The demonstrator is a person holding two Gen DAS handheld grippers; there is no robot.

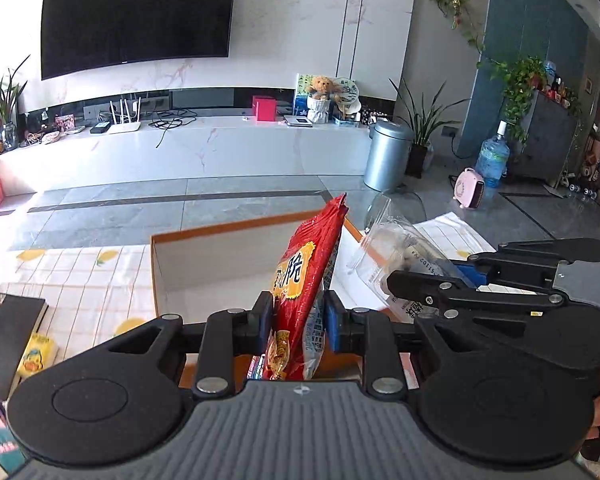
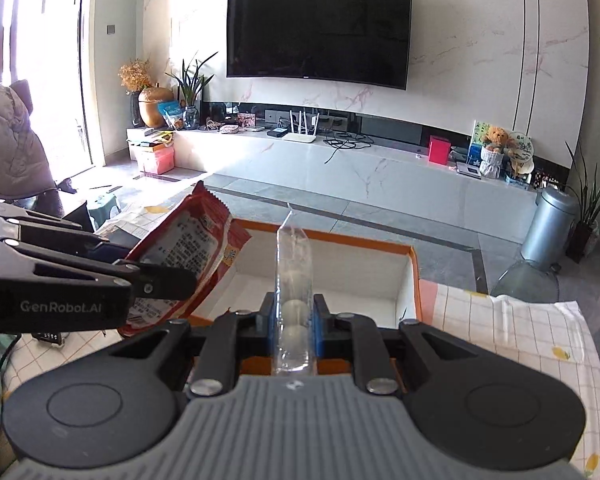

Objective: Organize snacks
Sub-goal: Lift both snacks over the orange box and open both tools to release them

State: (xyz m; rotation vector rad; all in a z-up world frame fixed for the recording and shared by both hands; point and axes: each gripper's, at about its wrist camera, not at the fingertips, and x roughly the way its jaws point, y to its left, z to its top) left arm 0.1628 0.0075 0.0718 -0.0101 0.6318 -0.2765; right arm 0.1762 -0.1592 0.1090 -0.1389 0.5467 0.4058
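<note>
Left wrist view has the red snack bag point(image 1: 306, 276) standing upright, pinched low down between the blue pads of the left gripper point(image 1: 298, 322), hanging right over the near edge of the orange-rimmed box point(image 1: 236, 226). Right wrist view shows the other half of it: the right gripper point(image 2: 294, 322) is clamped on a clear plastic pack point(image 2: 294, 280) with a couple of pale round things inside, can't tell what exactly, also held upright over the near side of the same box point(image 2: 414, 276).

So both tools are closed on a snack each, neither open. From what I can see the white inside of the box looks bare, no snacks lying on the bit of floor that shows, though the grippers hide the near part. My read: the sorting is early on, both items picked up and brought to the box but not dropped in yet. What's left is lowering and letting go of each one, plus whatever else is lying around.

Outward from there: the box sits on a checked tablecloth with lemons point(image 1: 80, 280), a dark book point(image 1: 8, 332) and a small yellow packet point(image 1: 36, 356) lie near the left edge, possibly another snack to collect. Far behind is the TV point(image 1: 140, 12) on the marble wall.
</note>
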